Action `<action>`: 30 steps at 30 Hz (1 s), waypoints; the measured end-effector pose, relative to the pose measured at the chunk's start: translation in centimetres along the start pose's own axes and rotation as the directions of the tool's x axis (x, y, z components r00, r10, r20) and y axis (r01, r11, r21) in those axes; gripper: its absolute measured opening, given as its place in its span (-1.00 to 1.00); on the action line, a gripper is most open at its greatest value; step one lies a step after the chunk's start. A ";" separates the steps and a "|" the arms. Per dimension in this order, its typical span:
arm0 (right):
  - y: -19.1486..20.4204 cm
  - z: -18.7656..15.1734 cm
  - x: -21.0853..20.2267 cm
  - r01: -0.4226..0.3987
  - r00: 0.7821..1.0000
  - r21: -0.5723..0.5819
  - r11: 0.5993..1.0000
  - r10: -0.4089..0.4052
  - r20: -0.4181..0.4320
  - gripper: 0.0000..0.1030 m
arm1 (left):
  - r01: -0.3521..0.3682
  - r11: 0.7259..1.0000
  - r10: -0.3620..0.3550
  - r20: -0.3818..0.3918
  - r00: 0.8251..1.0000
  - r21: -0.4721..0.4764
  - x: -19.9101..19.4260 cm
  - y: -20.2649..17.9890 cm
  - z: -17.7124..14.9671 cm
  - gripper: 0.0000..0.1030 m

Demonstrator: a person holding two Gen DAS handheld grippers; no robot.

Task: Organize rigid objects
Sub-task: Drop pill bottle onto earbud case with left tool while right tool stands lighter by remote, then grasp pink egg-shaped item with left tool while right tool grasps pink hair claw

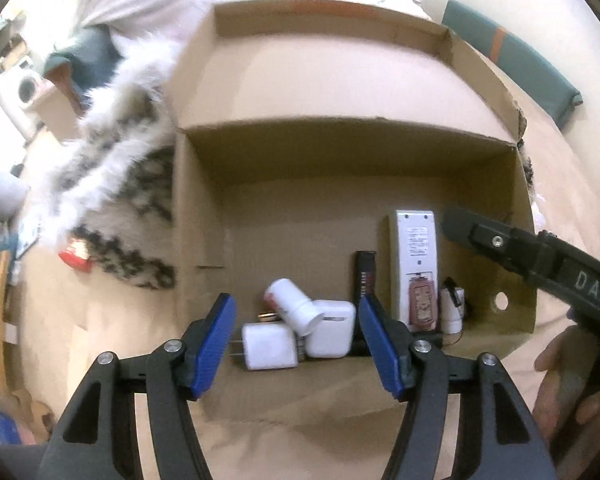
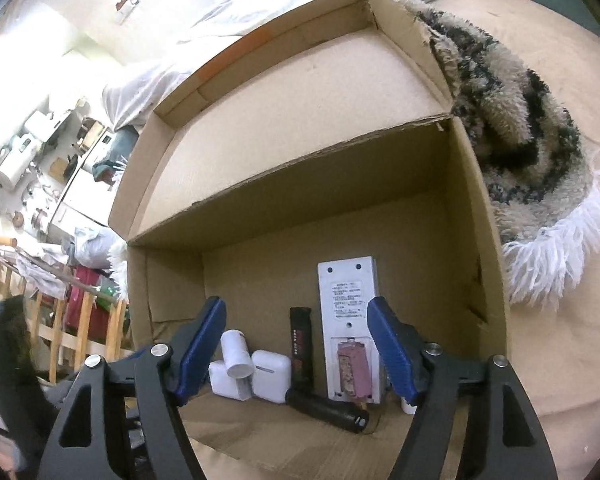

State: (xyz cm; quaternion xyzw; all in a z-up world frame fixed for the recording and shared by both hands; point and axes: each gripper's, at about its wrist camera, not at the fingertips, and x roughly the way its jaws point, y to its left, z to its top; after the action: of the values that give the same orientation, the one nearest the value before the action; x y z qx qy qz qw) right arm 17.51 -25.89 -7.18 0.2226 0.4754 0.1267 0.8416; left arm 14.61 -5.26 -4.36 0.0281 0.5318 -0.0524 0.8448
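Both grippers hang over an open cardboard box (image 1: 196, 208) that sits on a tan surface, beside a shaggy rug (image 2: 512, 128) with a white fringe. The left gripper (image 1: 296, 344) has its jaws apart with nothing pressed between them. The right gripper (image 2: 296, 356) also has its jaws apart and holds nothing.

The things lie in a row along the near wall of the box. A white charger (image 1: 266, 346) with its prongs out lies at the left end, touching a white case (image 1: 332, 334). A small white bottle (image 1: 294, 306) lies tilted across the two. Next come a slim black stick (image 2: 301, 344) and a long white remote (image 2: 348, 320), face down with its battery cover off. A dark cylinder (image 2: 326, 408) lies in front of them.
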 end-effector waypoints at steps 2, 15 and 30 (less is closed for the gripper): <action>-0.1 -0.3 -0.6 -0.003 1.000 0.007 1.000 0.003 0.004 0.50 | -0.007 1.000 0.007 0.002 1.000 -0.008 -0.8 0.6 -0.2 0.19; -0.1 -4.8 -5.1 0.007 1.000 -0.017 1.000 -0.007 0.000 0.60 | -0.049 0.998 0.048 -0.015 0.999 -0.039 -3.7 3.4 -5.0 0.19; -2.8 -9.3 -5.7 0.039 0.998 0.141 0.989 -0.031 -0.058 0.60 | -0.065 0.988 0.051 -0.105 0.993 -0.143 -2.4 6.5 -8.8 0.19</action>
State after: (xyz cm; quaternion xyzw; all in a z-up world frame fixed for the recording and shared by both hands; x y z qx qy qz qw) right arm 6.65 -28.37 -8.46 0.2700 0.5102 0.0838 0.8123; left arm 6.41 2.22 -6.06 -0.0159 0.5753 0.0129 0.8177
